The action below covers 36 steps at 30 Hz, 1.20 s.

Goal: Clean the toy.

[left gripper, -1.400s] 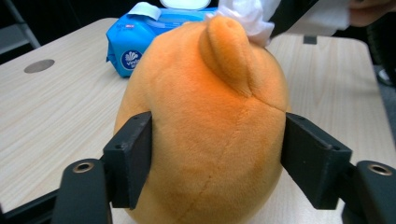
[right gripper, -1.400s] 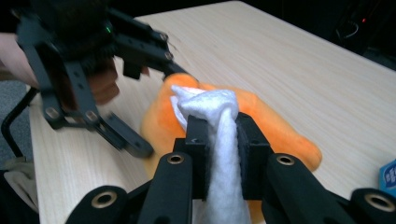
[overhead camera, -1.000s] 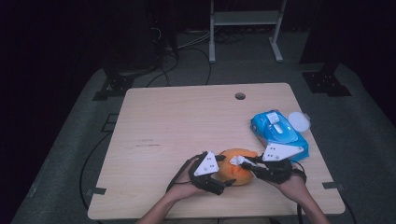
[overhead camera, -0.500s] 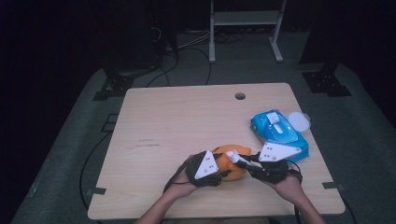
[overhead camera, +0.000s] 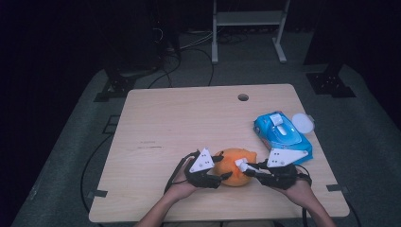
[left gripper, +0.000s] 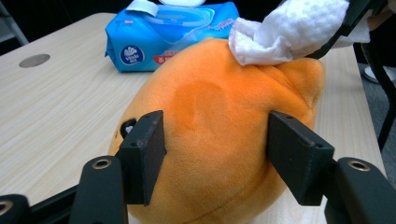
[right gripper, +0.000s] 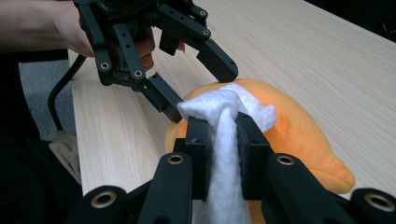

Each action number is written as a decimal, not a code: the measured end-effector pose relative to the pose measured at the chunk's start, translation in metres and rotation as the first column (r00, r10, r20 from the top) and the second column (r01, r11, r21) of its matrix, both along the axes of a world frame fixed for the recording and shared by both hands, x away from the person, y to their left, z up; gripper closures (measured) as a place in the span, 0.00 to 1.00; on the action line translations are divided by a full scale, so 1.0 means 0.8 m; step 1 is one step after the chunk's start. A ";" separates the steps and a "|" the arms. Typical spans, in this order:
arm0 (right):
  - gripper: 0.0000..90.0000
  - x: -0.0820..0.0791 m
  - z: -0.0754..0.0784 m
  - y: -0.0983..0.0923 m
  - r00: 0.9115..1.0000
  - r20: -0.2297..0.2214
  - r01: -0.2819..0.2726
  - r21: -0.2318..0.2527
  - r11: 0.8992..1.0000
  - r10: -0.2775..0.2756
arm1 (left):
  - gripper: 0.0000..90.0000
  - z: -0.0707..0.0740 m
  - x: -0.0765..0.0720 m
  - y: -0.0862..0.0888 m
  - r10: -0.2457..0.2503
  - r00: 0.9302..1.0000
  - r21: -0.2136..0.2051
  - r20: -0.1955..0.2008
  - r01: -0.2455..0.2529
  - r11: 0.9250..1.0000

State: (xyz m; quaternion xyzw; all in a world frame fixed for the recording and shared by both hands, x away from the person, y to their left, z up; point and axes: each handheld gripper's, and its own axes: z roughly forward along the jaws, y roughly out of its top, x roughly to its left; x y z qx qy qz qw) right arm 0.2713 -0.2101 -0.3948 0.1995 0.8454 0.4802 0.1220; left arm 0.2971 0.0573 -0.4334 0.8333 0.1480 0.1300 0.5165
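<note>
Left gripper (left gripper: 212, 163) had just clamped the orange plush (left gripper: 219, 140) steady; right gripper (right gripper: 219, 135) pinched a white wipe (right gripper: 224, 154) against it. Wiping looked barely underway, a damp patch showing.

The high view looks forward and down over the whole table (overhead camera: 189, 118). Both gripper views sit low and very close, facing each other across the orange plush toy (left gripper: 219, 140) (lower centre in the high view), which all three share.
</note>
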 end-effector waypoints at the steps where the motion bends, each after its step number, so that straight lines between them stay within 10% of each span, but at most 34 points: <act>1: 0.85 0.000 0.000 0.000 1.000 0.000 0.000 0.000 1.000 0.000 | 0.44 0.000 0.000 0.000 0.000 1.000 0.000 0.000 0.000 1.000; 7: 0.85 0.016 -0.009 -0.025 0.992 -0.015 0.127 -0.009 0.992 -0.127 | 0.43 0.000 -0.010 -0.009 -0.120 0.993 0.032 -0.003 0.120 0.992; 12: 0.85 0.013 -0.014 -0.020 0.996 -0.009 0.089 -0.028 0.996 -0.089 | 0.30 0.007 0.000 -0.008 -0.008 1.000 -0.057 0.017 0.009 0.998; 15: 0.85 0.001 -0.007 -0.005 1.000 -0.009 -0.029 -0.007 1.000 0.029 | 0.29 -0.003 0.002 -0.011 0.002 1.000 -0.029 -0.005 -0.002 1.000; 20: 0.85 -0.008 -0.009 0.005 0.997 0.003 -0.079 -0.052 0.995 0.080 | 0.32 -0.005 -0.003 -0.014 -0.018 1.000 0.000 0.004 0.018 1.000; 26: 0.85 0.000 -0.016 -0.032 0.998 -0.002 0.061 -0.034 0.998 -0.061 | 0.26 0.006 -0.007 -0.014 -0.095 0.995 0.008 0.022 0.095 0.995; 36: 0.85 -0.009 -0.022 -0.040 0.997 -0.041 -0.061 0.005 0.998 0.061 | 0.12 0.022 0.032 -0.055 -0.203 0.978 0.044 -0.057 0.205 0.978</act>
